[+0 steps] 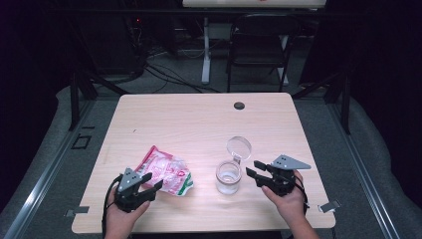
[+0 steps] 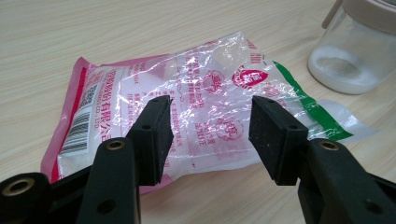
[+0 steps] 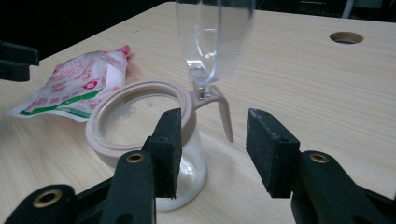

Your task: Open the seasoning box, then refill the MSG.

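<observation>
A pink, white and green plastic bag (image 1: 166, 173) of white powder lies flat on the wooden table (image 1: 199, 119), left of centre. My left gripper (image 1: 153, 181) is open just short of the bag's near edge, and the bag (image 2: 196, 107) lies beyond its jaws. A clear glass jar (image 1: 228, 177) with a beige rim and a flipped-up clear lid (image 1: 239, 147) stands right of centre, a little white powder in its bottom. My right gripper (image 1: 255, 169) is open beside the jar's right side, holding nothing. The jar (image 3: 149, 135) stands just ahead of its left jaw.
A round cable hole (image 1: 239, 105) is in the table's far edge. A black folding chair (image 1: 261, 45) and a white desk leg (image 1: 205, 50) stand beyond the table, with cables on the floor. The table's far half is bare wood.
</observation>
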`<action>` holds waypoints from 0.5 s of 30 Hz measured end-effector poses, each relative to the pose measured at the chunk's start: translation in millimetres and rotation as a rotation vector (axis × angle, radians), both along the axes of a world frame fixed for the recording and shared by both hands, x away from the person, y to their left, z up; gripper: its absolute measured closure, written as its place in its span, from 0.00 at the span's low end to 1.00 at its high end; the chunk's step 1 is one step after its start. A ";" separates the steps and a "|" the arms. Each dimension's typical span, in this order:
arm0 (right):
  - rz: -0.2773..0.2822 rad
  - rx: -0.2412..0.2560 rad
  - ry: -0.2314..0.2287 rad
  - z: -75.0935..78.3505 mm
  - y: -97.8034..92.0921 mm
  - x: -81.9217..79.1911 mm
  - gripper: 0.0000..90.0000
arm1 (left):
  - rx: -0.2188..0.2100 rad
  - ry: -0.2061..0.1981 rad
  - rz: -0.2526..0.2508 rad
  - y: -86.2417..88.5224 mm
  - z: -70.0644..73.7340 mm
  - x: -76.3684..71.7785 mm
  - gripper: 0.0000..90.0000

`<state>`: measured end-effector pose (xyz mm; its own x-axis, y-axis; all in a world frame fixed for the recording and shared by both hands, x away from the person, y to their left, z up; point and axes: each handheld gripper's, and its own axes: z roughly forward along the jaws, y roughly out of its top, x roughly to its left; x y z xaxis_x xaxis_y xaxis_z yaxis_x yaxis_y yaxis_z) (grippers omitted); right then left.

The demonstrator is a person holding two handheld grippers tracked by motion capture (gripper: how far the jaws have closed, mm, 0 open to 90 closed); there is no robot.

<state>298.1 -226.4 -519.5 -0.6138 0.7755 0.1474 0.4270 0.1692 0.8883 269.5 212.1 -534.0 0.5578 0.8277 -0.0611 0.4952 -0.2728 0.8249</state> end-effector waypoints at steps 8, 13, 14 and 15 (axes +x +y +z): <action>-0.029 0.000 0.006 -3.0 -5.9 2.5 0.62 | 0.002 -0.003 -0.007 -0.6 0.4 -0.2 0.54; -0.039 -0.013 0.010 -3.9 -8.1 3.2 0.62 | -0.004 -0.007 -0.014 0.7 0.7 -0.3 0.54; -0.040 -0.012 0.010 -4.0 -8.6 3.4 0.61 | -0.004 -0.007 -0.014 0.7 0.7 -0.3 0.54; -0.042 -0.016 0.012 -4.0 -9.2 3.6 0.61 | -0.004 -0.006 -0.015 0.7 0.7 -0.5 0.54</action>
<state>301.7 -235.7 -523.5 -0.5792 0.8028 0.1413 0.4443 0.1655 0.8805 269.0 212.8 -533.3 0.5707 0.8189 -0.0612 0.4859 -0.2766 0.8291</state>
